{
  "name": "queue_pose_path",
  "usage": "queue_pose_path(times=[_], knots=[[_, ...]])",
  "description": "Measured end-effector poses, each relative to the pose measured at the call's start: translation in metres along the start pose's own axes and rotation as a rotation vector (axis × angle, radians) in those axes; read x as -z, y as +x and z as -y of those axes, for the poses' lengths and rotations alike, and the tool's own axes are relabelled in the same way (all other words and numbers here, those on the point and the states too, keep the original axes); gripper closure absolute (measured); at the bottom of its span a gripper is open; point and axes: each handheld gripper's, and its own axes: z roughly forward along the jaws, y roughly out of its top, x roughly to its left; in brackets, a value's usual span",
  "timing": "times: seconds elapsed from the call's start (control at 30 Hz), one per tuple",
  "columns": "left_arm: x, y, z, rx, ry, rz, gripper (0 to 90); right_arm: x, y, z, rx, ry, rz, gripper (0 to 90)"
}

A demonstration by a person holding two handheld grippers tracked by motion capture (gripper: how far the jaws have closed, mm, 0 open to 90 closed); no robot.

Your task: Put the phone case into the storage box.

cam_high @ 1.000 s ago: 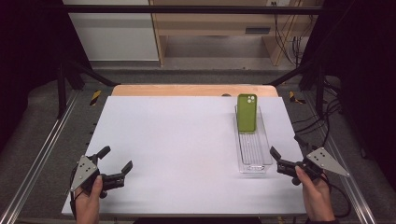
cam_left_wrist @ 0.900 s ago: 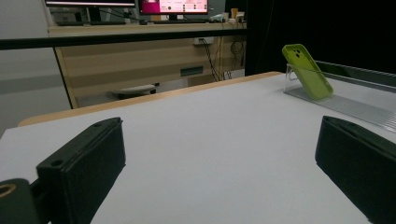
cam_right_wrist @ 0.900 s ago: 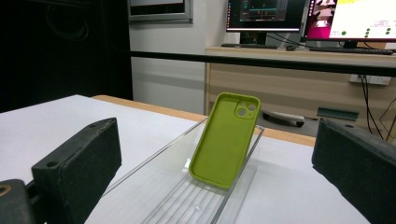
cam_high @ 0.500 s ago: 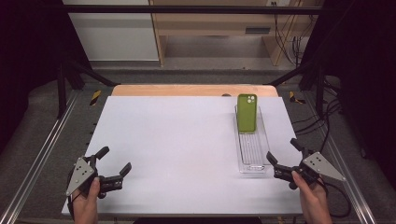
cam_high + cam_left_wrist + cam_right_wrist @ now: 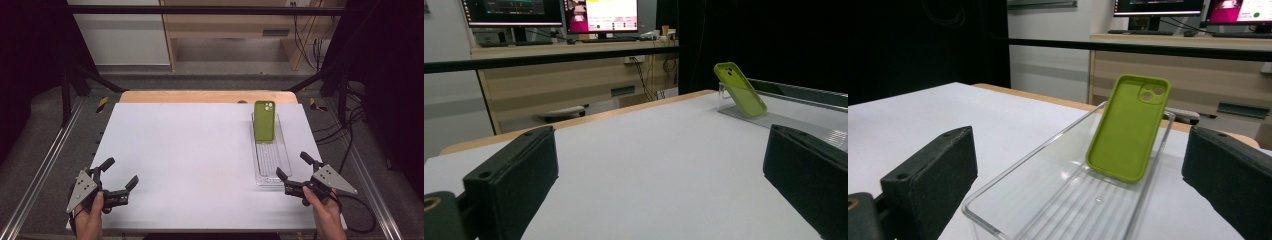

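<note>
So there's a white table [image 5: 200, 150] with a long clear plastic tray [image 5: 272, 167] sitting on its right side, running front to back. A green phone case [image 5: 263, 120] stands tilted in the far end of that tray, leaning back against the far wall, camera cutout at the top; in the right gripper view the case [image 5: 1128, 132] is propped up with its bottom edge on the ribbed tray floor [image 5: 1083, 210]. The left gripper [image 5: 119, 175] is held by a hand at the near left corner of the table, jaws spread wide apart with nothing between them, well away from the tray. The right gripper [image 5: 295, 165] is at the near right, just beside the tray's near end, jaws also wide open and holding nothing. From the left gripper view you can see the case [image 5: 740, 90] off to the right in the distance, plus monitors [image 5: 554, 12] on a desk behind the table.
</note>
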Motion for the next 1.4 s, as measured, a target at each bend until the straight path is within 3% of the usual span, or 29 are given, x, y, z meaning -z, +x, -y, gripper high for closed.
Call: queue_pose_path(times=[0.83,1.4], knots=[[0.0,0.0,0.001,-0.008,0.004,0.018,0.6,-0.017,0.015,0.002,-0.014,0.019,-0.054,1.8],[-0.001,-0.001,0.001,-0.013,0.011,0.023,0.6,-0.023,0.014,0.006,-0.04,0.029,-0.075,1.9]])
